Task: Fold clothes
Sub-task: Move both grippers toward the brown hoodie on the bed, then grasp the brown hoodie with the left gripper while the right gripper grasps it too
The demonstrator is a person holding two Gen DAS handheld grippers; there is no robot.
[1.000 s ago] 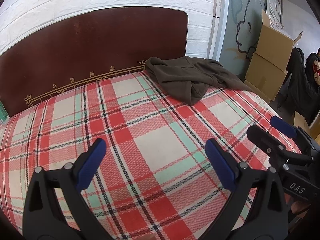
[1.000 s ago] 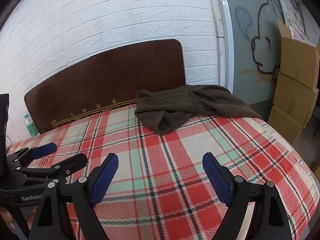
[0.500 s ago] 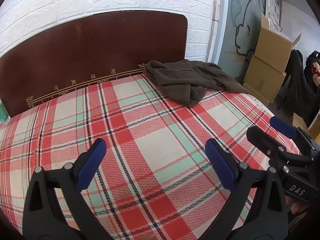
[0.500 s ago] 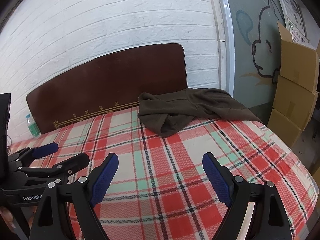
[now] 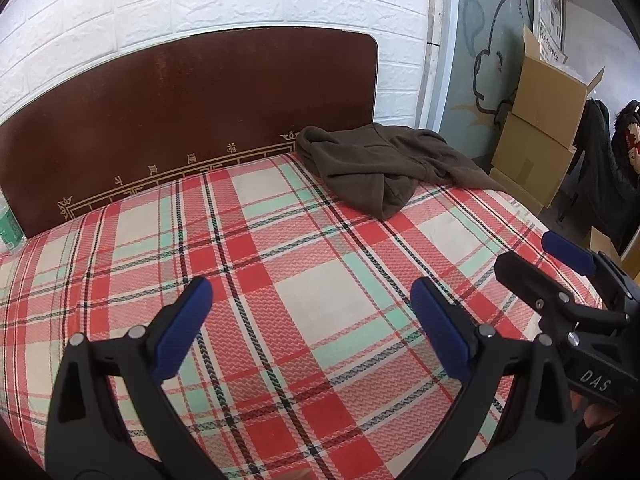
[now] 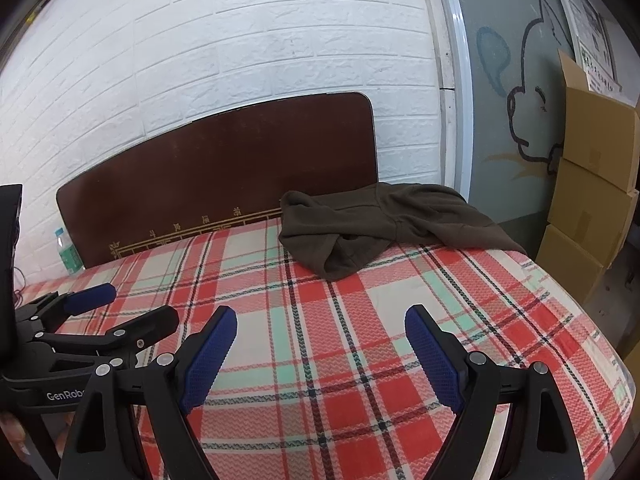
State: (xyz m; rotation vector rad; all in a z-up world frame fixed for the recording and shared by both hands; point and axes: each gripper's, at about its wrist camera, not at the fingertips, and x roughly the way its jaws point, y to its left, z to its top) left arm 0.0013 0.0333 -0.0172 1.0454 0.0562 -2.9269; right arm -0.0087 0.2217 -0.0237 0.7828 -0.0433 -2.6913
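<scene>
left wrist view first: the left gripper [image 5: 310, 312] hangs over the near half of the bed [image 5: 320, 304], fingers spread wide, blue pads apart with nothing between them. the brown garment [image 5: 380, 170] lies crumpled at the far right corner of the bed, up against the end of the dark headboard [image 5: 180, 112], well apart from this gripper. at the right of this view the right gripper [image 5: 560, 268] sits beside the left one, near the bed's right edge, and it looks parted too. cardboard boxes [image 5: 544, 120] stand past that edge.

over to the right wrist view: the right gripper [image 6: 320, 344] is just as wide open, holding nothing, aimed up the bed toward the garment [image 6: 380, 224]. the cloth is bunched, one rounded lump pointing toward the near side and a flatter flap trailing toward the bed's right edge. the left gripper [image 6: 116, 306] shows low at the left, also empty. a plastic bottle [image 6: 68, 254] stands by the headboard's left end.

the step in hand, by my reading, is the reach: nothing is folded yet. to do it well, both grippers need to travel to that far corner and each pick a separate edge, not the lump. seams and hems are hard to read from here, so a pinch on the outer flap and one on the headboard side seems safest, then drag it toward the middle of the bed to spread flat. the risk is catching the plaid cover along with the cloth.
</scene>
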